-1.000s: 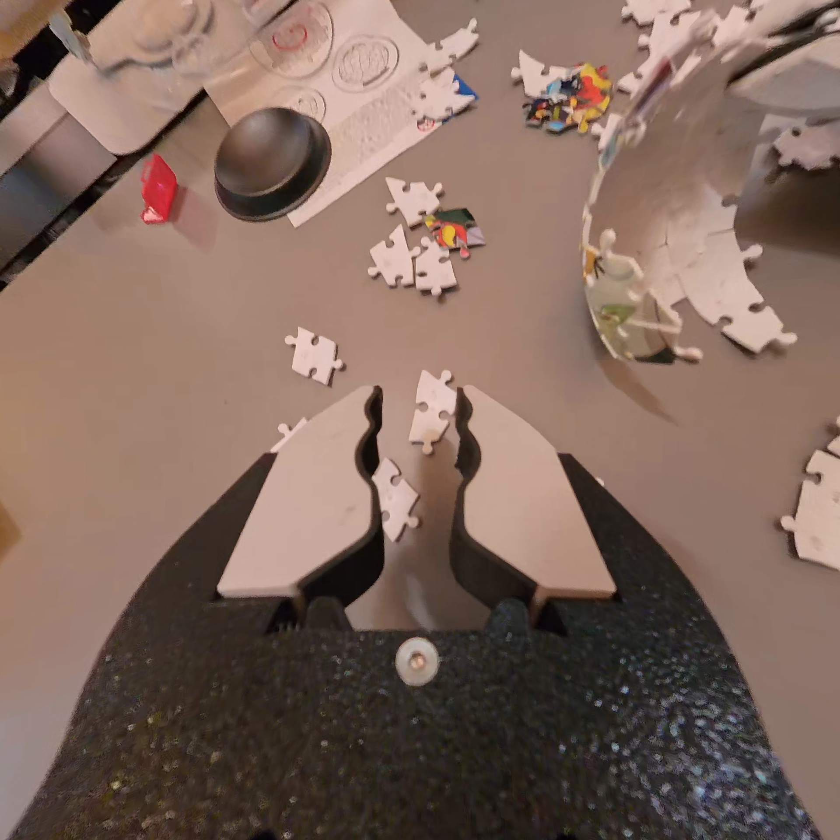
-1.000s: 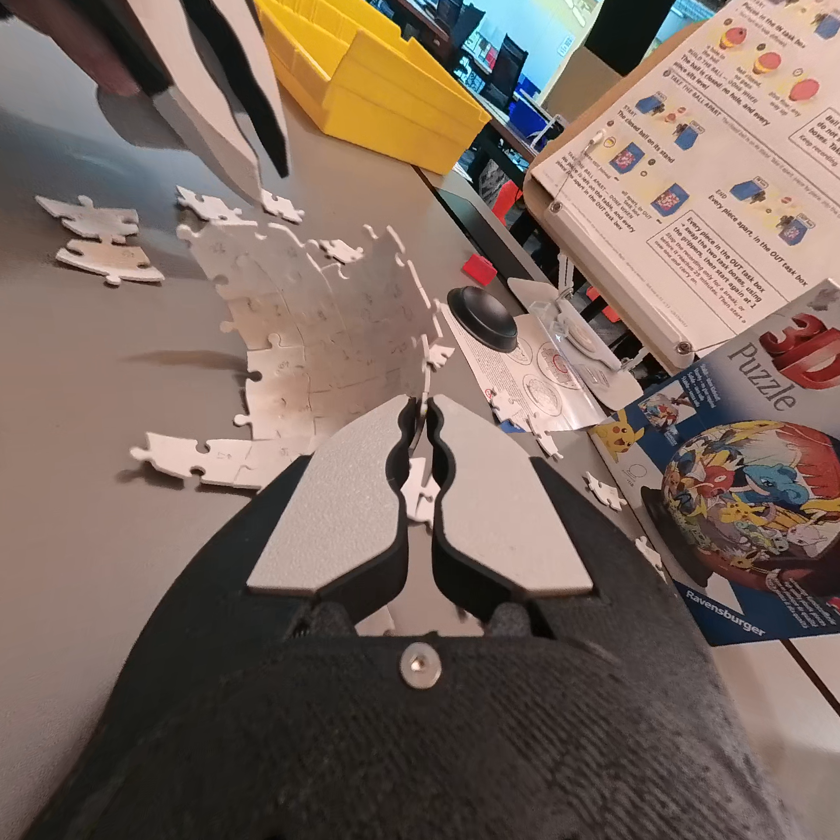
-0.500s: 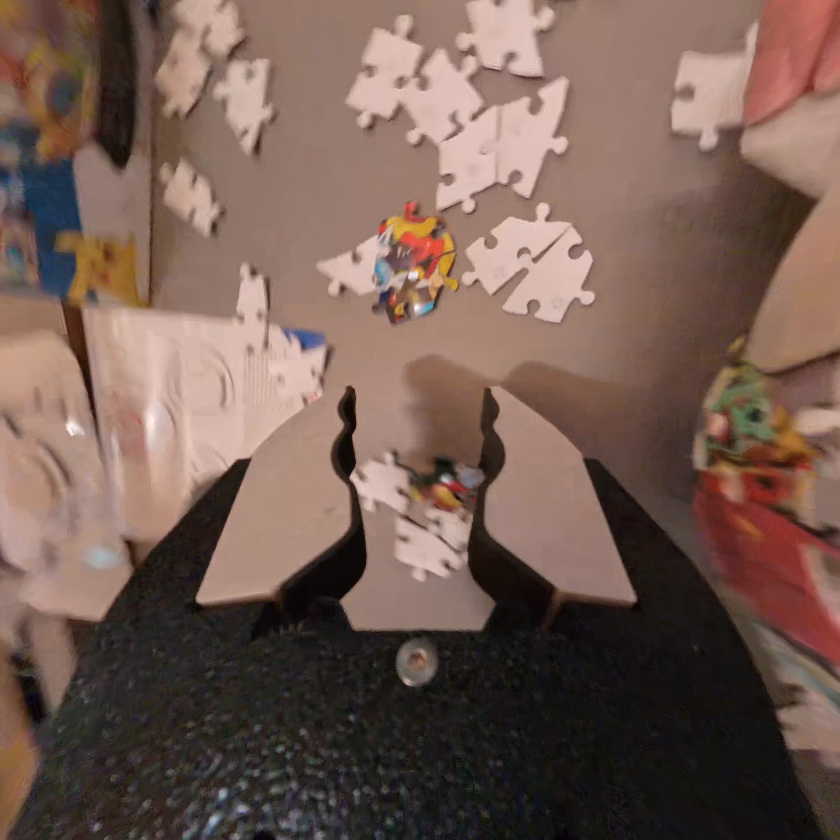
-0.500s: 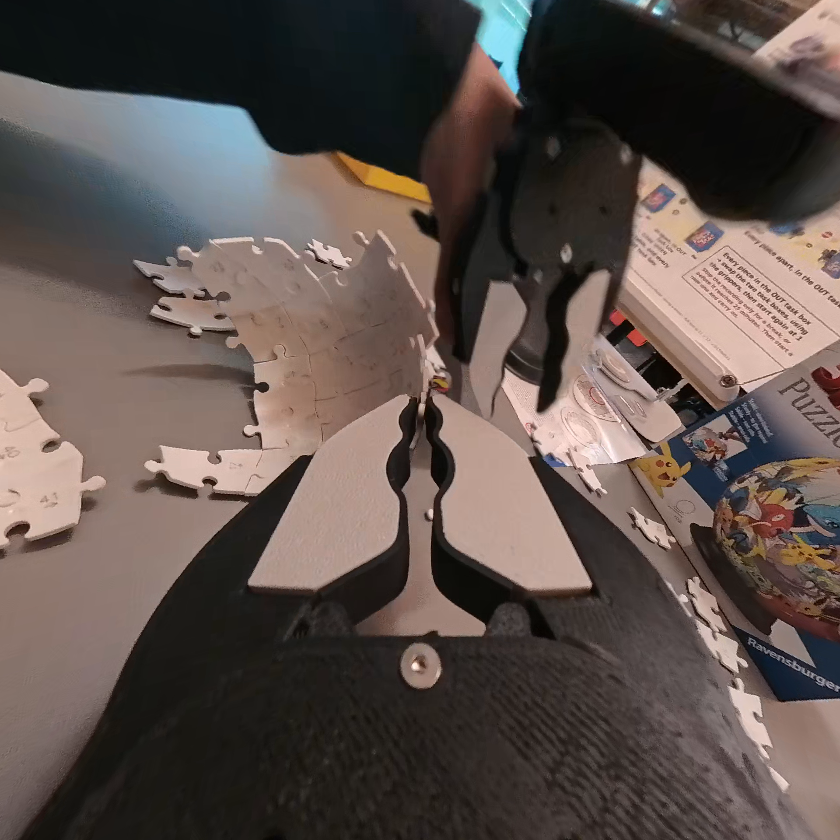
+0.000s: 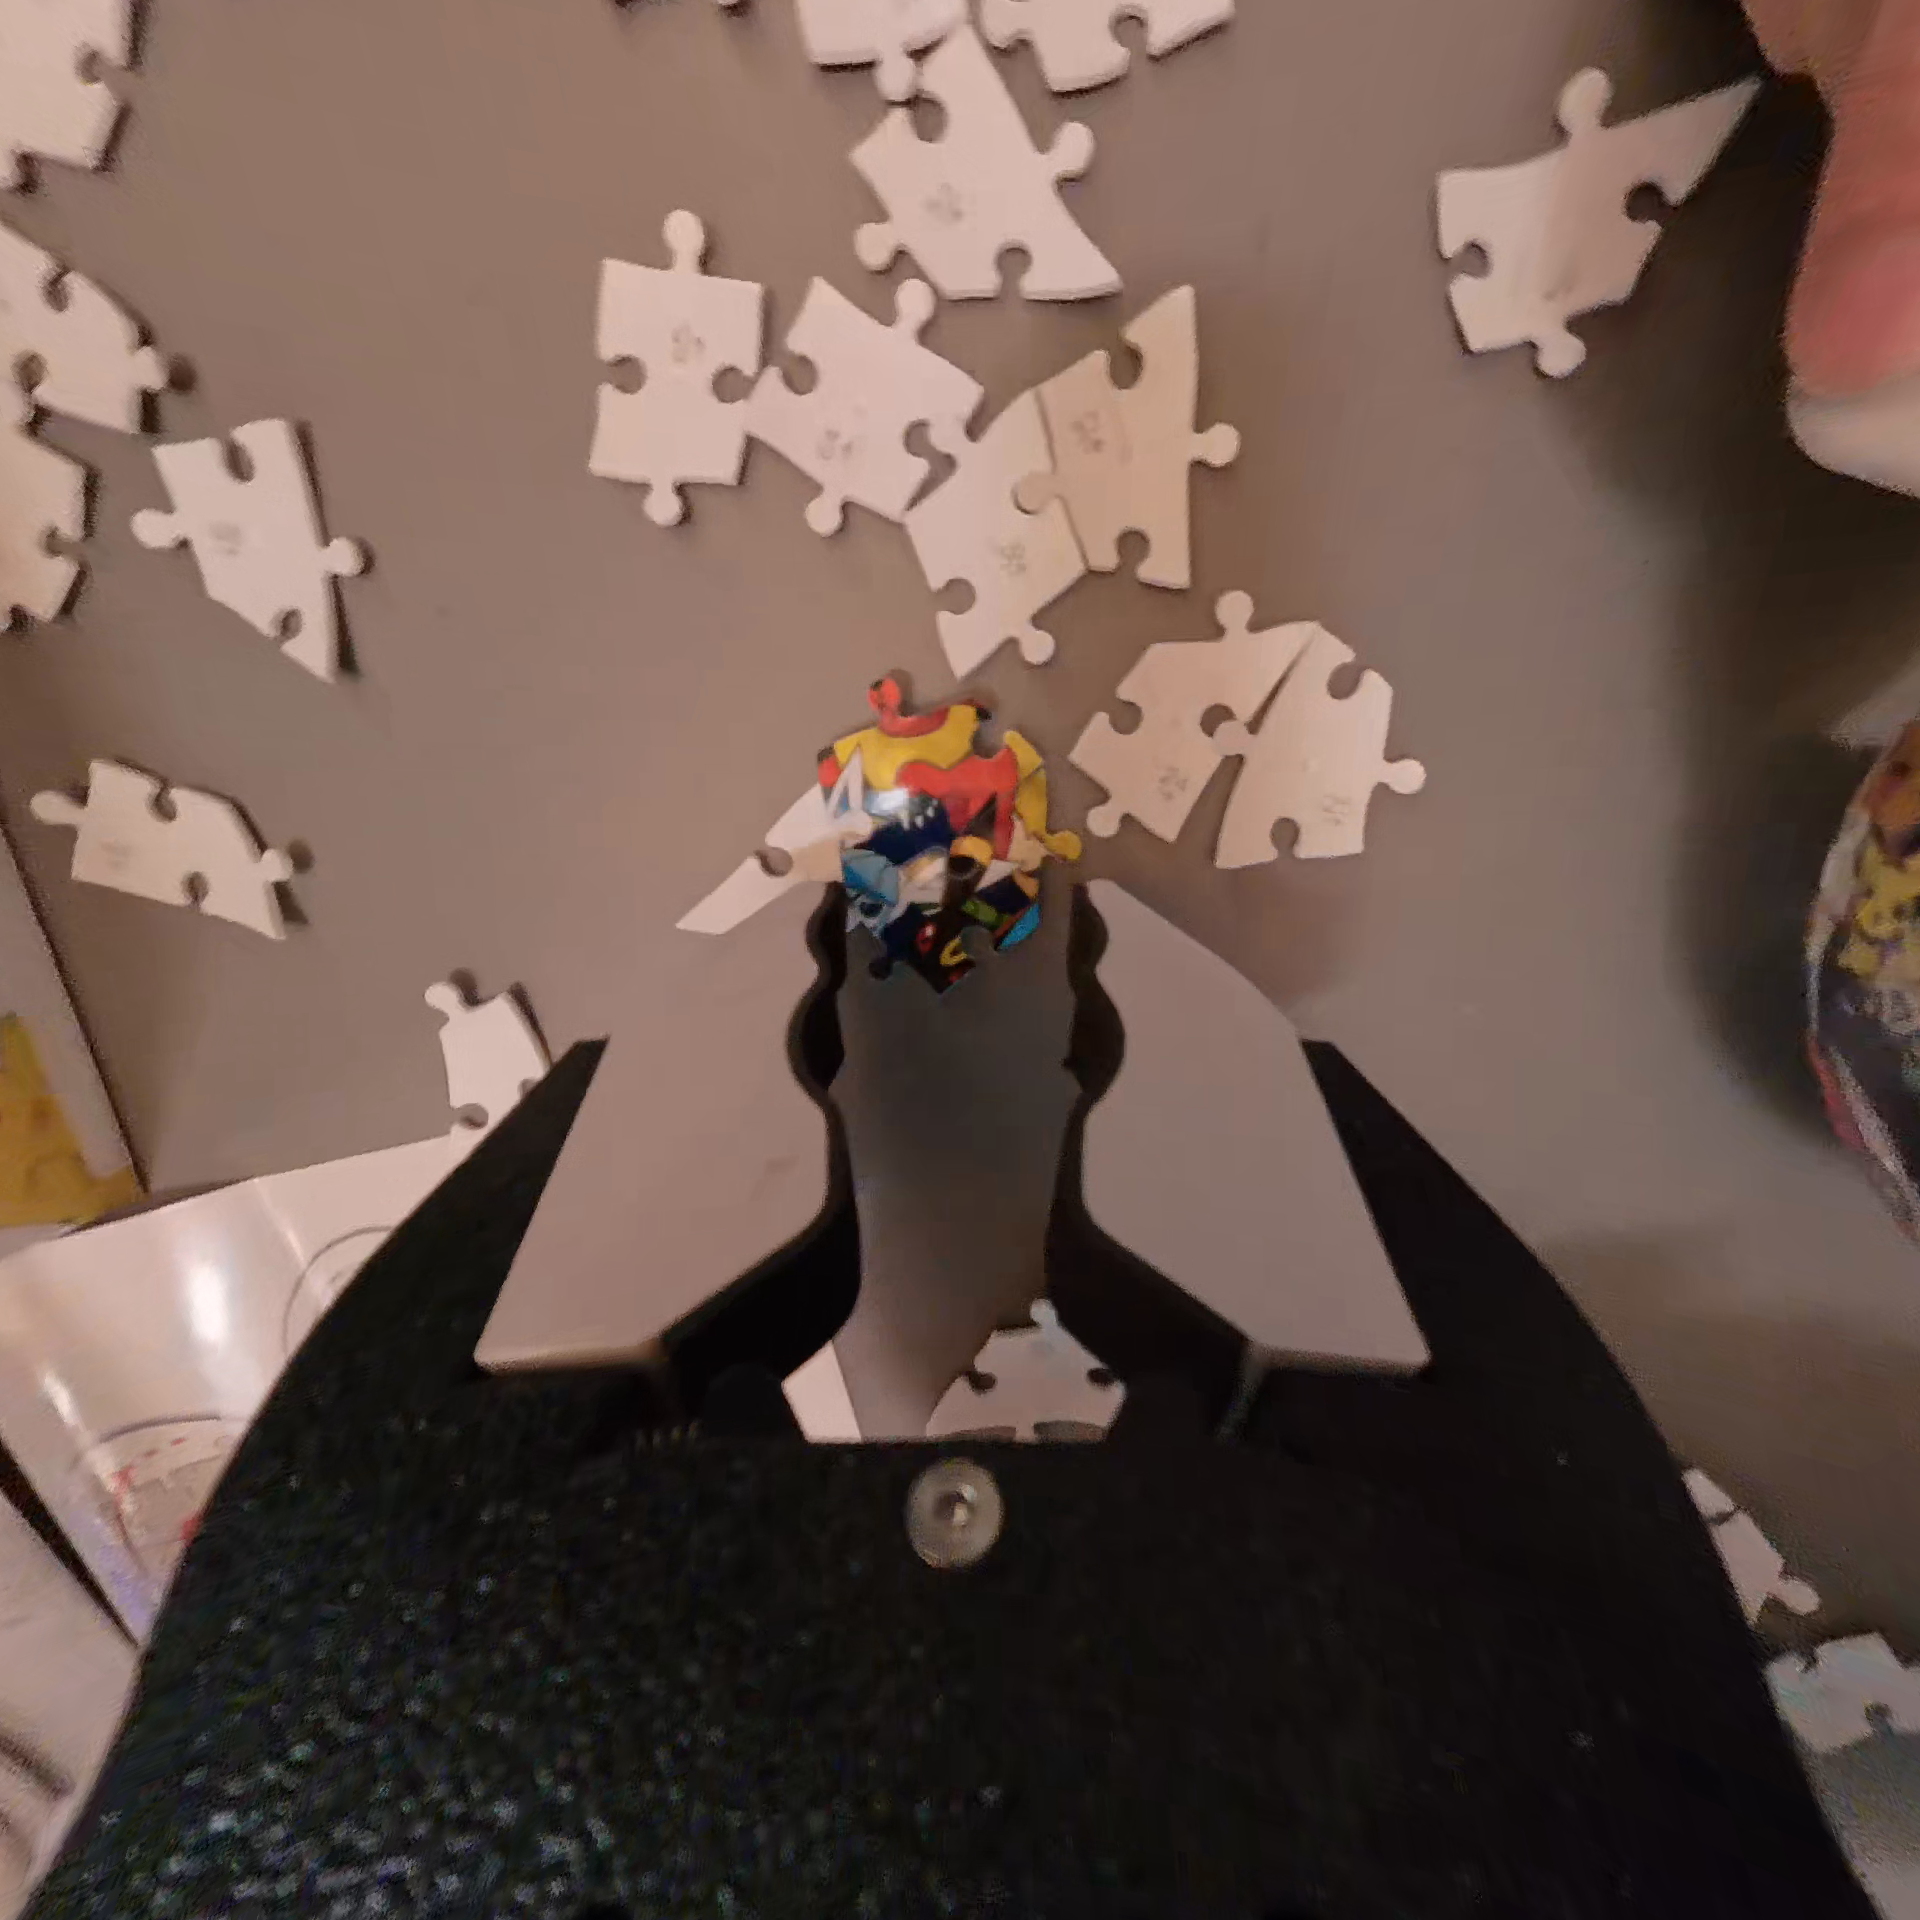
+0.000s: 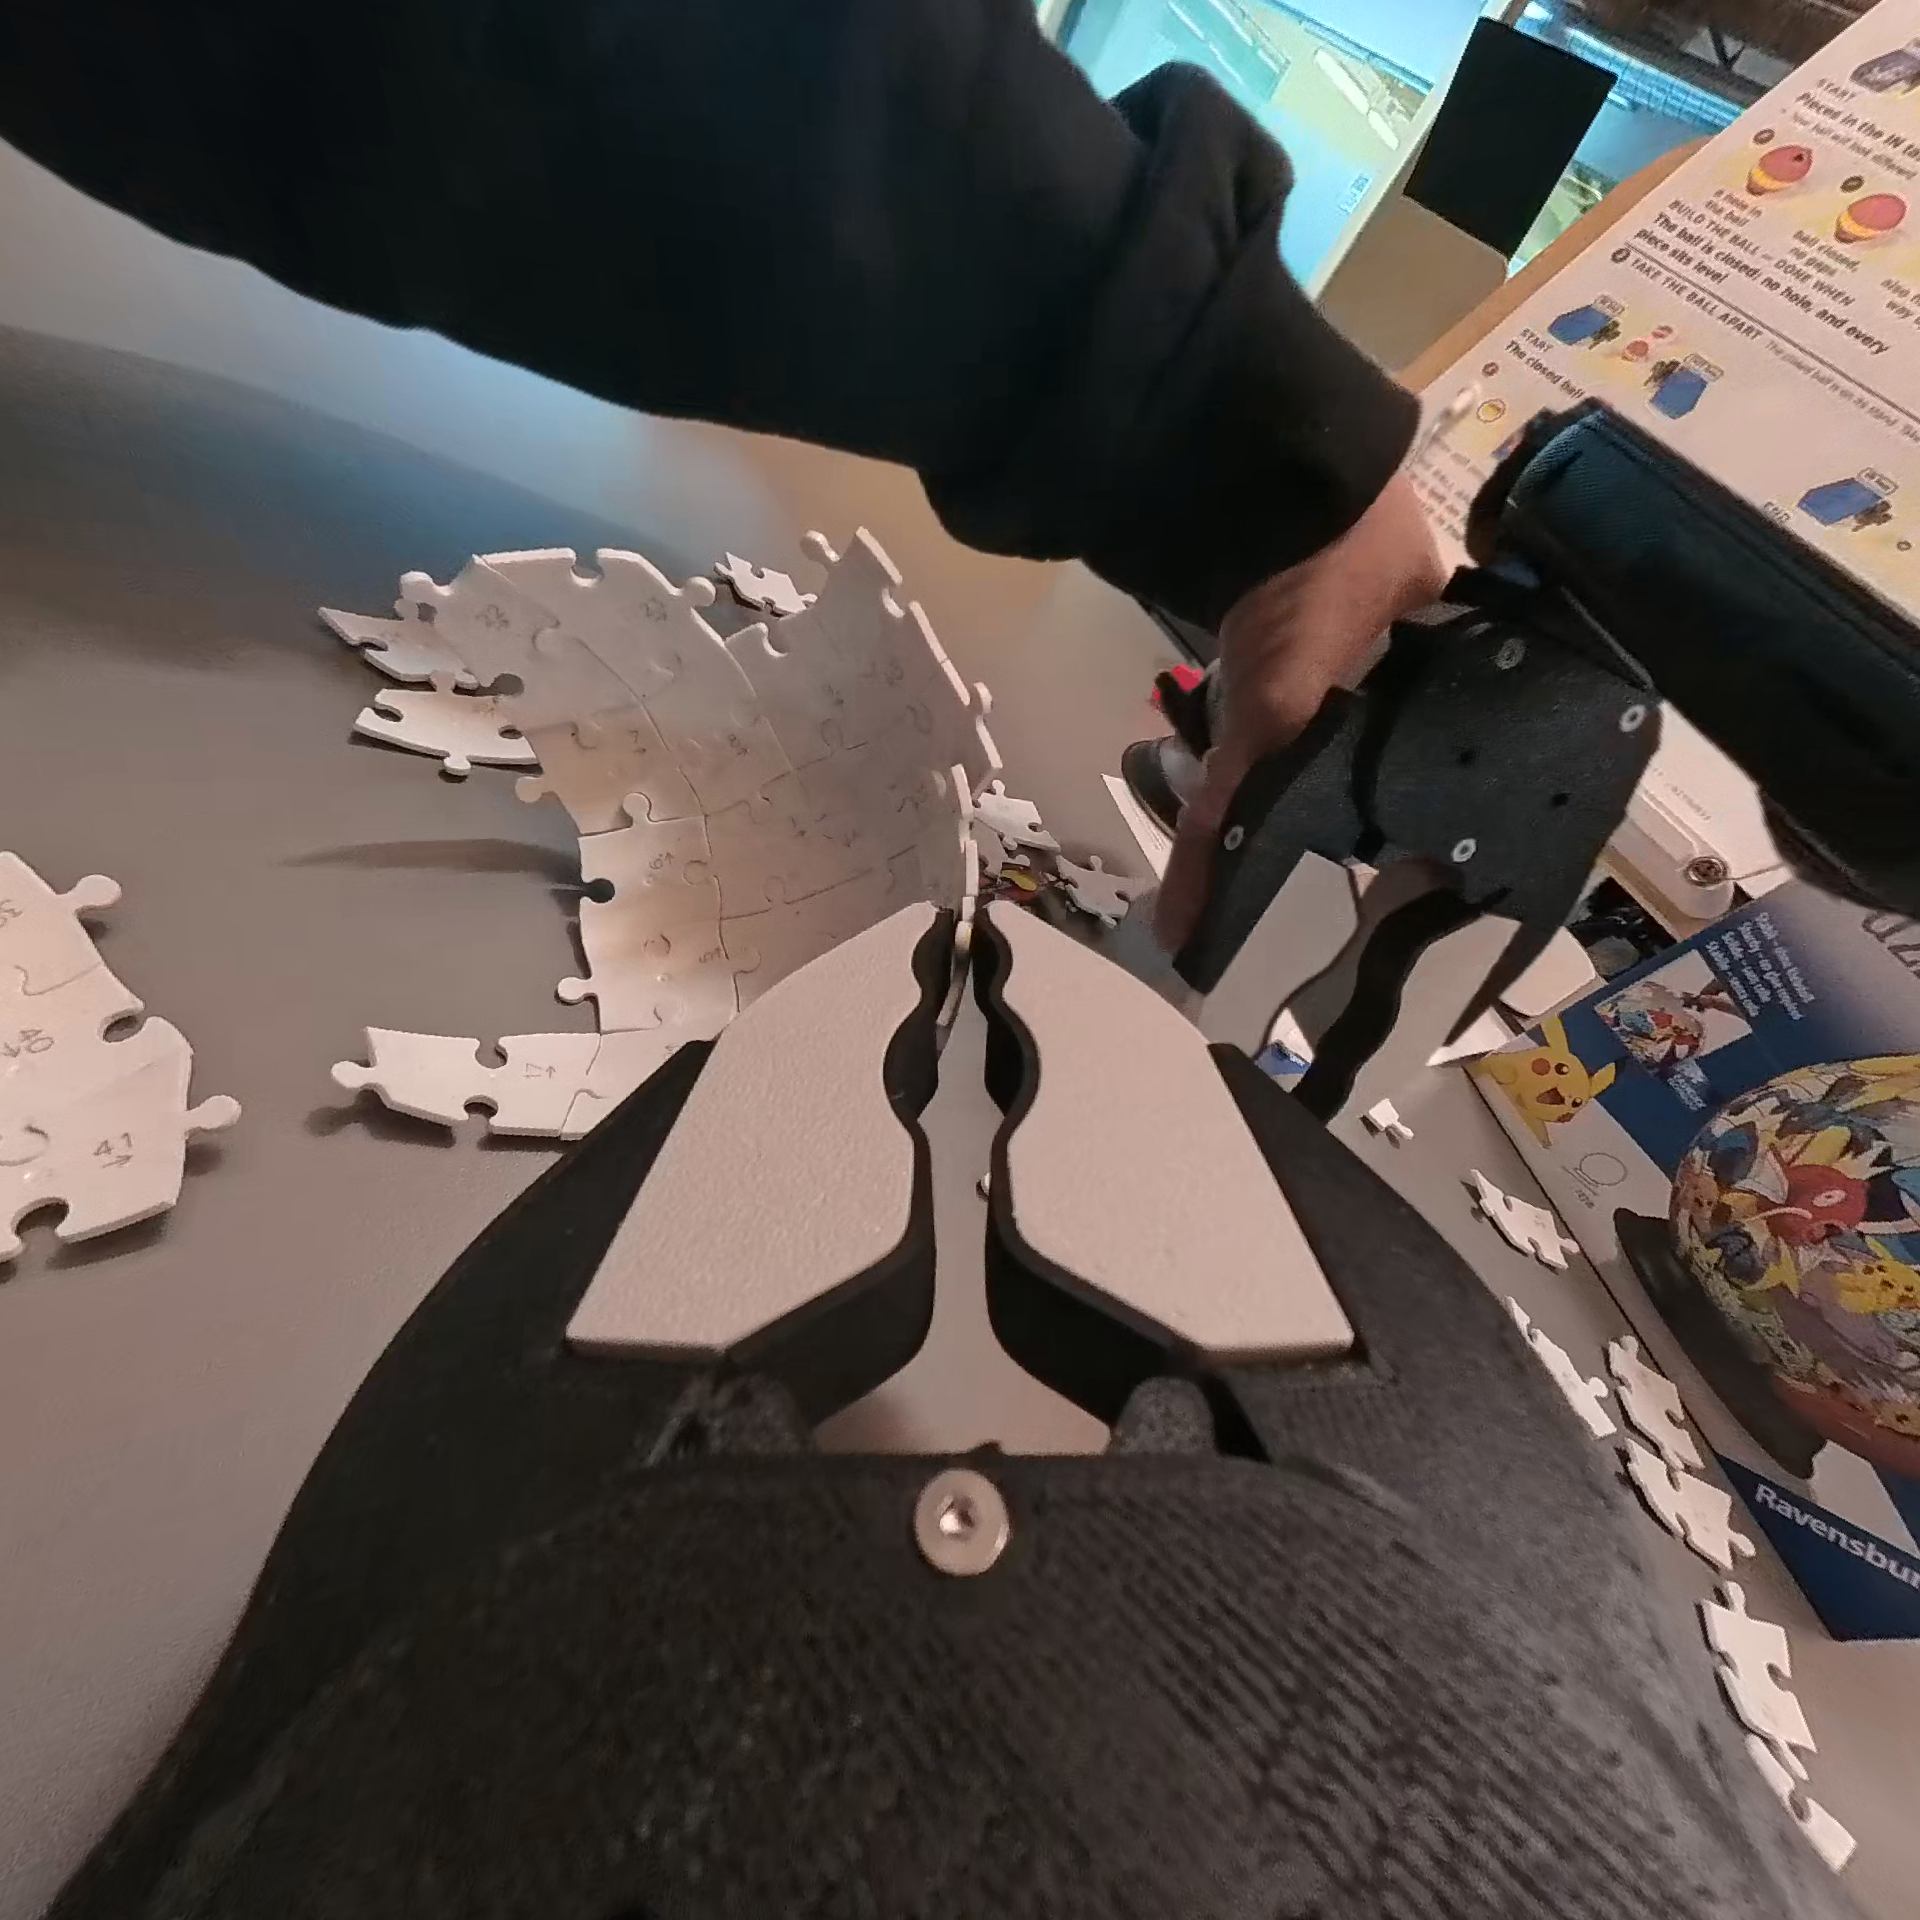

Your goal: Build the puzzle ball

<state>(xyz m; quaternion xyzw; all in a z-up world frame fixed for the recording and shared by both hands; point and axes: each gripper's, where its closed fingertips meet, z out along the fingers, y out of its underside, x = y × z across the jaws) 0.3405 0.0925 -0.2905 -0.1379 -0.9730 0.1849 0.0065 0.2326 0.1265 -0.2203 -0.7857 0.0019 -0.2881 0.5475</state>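
The left gripper (image 5: 940, 935) has its fingers spread, and the lower end of a small cluster of colourful puzzle pieces (image 5: 940, 831) lies on the grey worktop (image 5: 520, 727) between the fingertips, with a gap on each side so neither pad presses it. White puzzle pieces lying blank side up (image 5: 883, 416) are scattered over the upper half of that frame. A printed sheet (image 5: 156, 1351) lies at the lower left.

The right gripper (image 6: 966, 925) has its fingers pressed together on the thin right edge of a curved shell of joined white pieces (image 6: 748, 790), which stands on the worktop at frame centre. To the right, a hand in a dark sleeve (image 6: 1299, 665) holds the left gripper above the worktop. A blue puzzle box (image 6: 1766, 1247) lies at the lower right.
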